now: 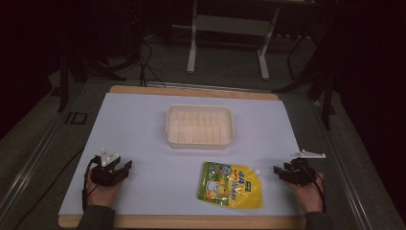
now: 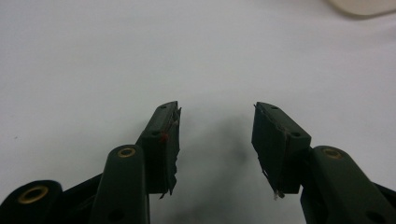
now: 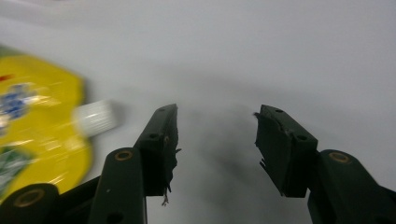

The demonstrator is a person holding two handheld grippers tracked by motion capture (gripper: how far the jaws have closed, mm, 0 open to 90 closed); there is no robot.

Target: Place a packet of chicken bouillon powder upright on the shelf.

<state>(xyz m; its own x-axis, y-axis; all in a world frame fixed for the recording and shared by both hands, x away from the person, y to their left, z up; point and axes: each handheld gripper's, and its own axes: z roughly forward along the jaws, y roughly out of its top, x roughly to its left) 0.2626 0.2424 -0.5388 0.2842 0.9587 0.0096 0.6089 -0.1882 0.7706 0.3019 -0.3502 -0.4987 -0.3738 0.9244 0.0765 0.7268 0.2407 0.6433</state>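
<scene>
High view: both grippers, left [image 1: 125, 168] and right [image 1: 279, 169], jaws apart, flank the pouch [image 1: 231, 184].

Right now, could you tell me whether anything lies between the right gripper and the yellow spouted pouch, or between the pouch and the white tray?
Nothing visible does. Bare mat separates the open right gripper from the yellow spouted pouch, and bare mat also separates the pouch from the white tray.

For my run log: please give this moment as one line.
left tongs: open, empty | right tongs: open, empty | pouch: flat on table | tray: empty
</scene>
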